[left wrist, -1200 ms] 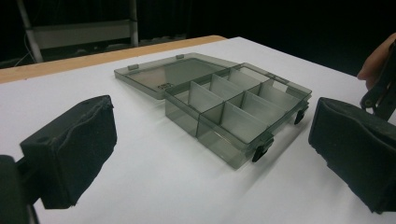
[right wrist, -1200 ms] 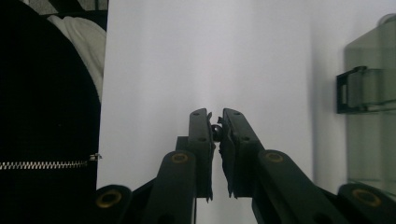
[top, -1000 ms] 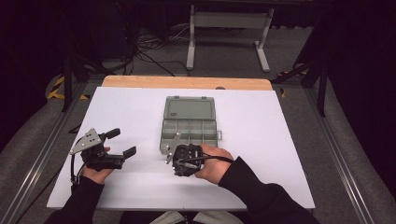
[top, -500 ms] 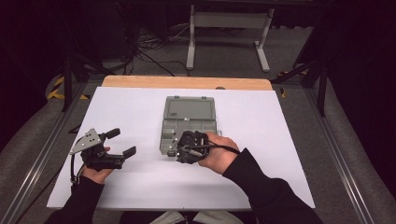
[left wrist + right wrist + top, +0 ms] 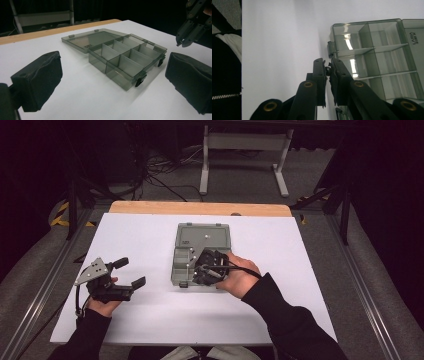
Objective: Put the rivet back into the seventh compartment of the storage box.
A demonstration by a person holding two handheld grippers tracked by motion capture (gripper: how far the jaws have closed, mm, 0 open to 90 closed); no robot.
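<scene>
Pinching a small dark part (image 5: 327, 70) between its nearly closed jaws, the right gripper (image 5: 206, 268) hovers over the open, empty compartment box (image 5: 125, 61), the drop seemingly not yet done, while the left gripper (image 5: 118, 278) waits wide open nearby.

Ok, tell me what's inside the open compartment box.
The compartment box shows only bare divided cells in the left gripper view. From above, small pale specks show near its lid, too small to name. The right gripper hides part of the tray there.
</scene>
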